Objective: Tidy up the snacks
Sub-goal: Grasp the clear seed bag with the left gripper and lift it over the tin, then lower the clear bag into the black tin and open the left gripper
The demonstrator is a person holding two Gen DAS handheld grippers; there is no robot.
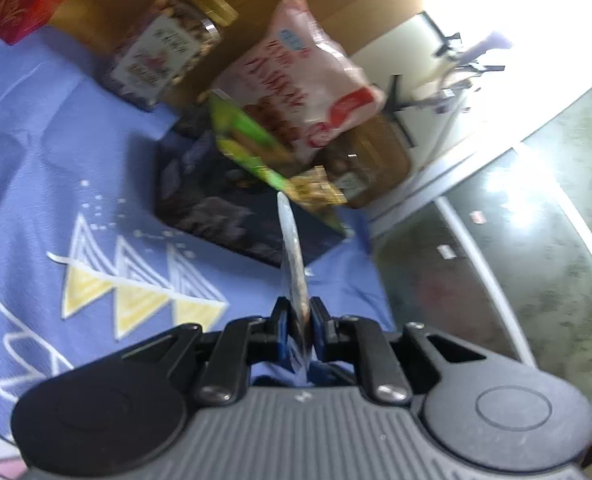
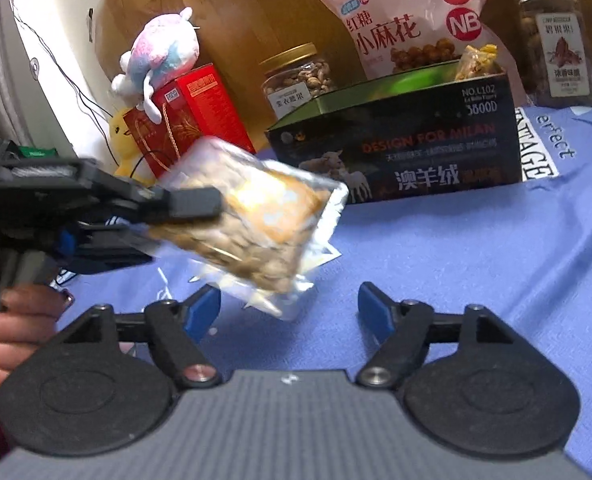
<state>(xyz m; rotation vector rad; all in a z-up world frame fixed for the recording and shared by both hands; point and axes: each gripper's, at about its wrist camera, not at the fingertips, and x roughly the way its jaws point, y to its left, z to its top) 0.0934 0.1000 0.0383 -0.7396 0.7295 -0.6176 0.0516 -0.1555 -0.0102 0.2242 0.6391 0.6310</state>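
My left gripper [image 1: 298,320] is shut on a clear snack packet [image 1: 293,256], seen edge-on in the left wrist view. In the right wrist view the same left gripper [image 2: 191,216] holds the packet [image 2: 251,220] of nuts in the air above the blue cloth [image 2: 476,280], left of a black open box [image 2: 408,152]. The box [image 1: 223,200] has a green inside and holds a small yellow packet [image 2: 478,62]. My right gripper [image 2: 289,314] is open and empty, low over the cloth.
Behind the box stand a pink snack bag [image 2: 412,20], a nut jar [image 2: 300,78] and a darker jar [image 2: 556,44]. A red gift box [image 2: 191,116] with plush toys [image 2: 159,52] stands at the left. The table edge and floor [image 1: 516,240] lie to the right in the left wrist view.
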